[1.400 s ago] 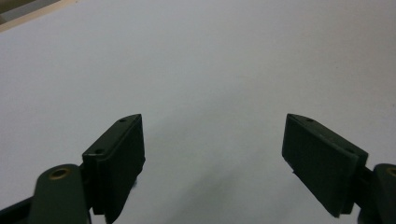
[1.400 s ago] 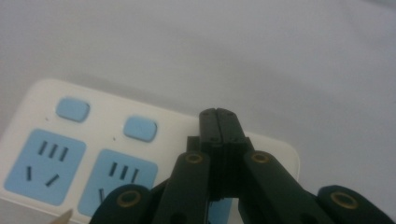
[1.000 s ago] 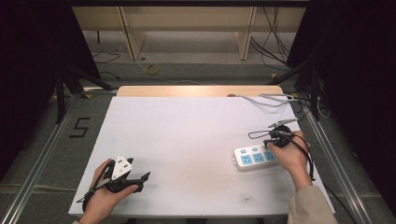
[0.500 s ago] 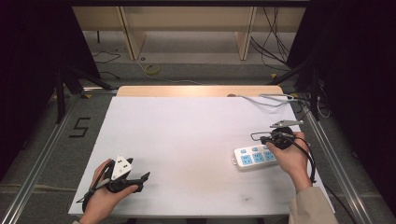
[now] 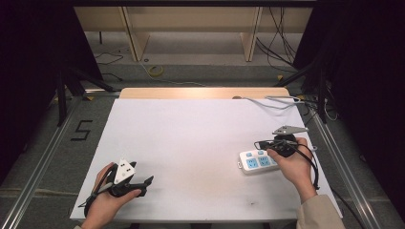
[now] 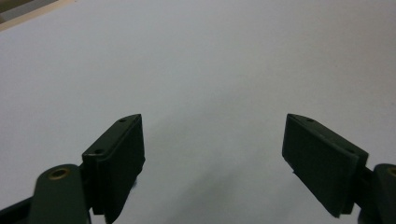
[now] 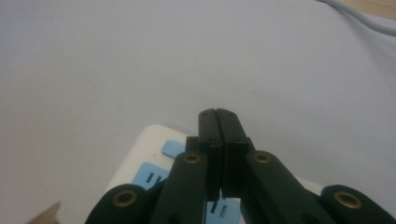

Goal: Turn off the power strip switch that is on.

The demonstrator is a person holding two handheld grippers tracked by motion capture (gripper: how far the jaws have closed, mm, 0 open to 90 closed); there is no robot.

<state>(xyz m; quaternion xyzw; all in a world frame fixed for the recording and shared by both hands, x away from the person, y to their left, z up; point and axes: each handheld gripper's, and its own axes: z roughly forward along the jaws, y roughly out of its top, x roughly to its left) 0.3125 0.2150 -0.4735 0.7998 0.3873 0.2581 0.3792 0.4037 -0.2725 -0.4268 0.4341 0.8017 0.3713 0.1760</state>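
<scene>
A white power strip (image 5: 255, 162) with blue sockets lies on the right side of the white table (image 5: 200, 138). My right gripper (image 5: 260, 143) hovers over the strip's far edge and points left. Its jaws are shut together with nothing between them. In the right gripper view the joined tips (image 7: 217, 114) hang over the strip's rounded end (image 7: 154, 172). My left gripper (image 5: 143, 174) rests near the table's front left corner, held in a hand. Its jaws stand wide open over bare tabletop (image 6: 215, 154).
A grey cable (image 5: 267, 102) runs along the back right of the table to its edge and also crosses the top corner (image 7: 359, 16) of the right gripper view. A wooden strip (image 5: 200, 93) borders the far side. Shelving and floor cables lie beyond.
The right hand has shifted and turned slightly above the power strip, so its grey top plate shows more. The left hand has stayed still.
</scene>
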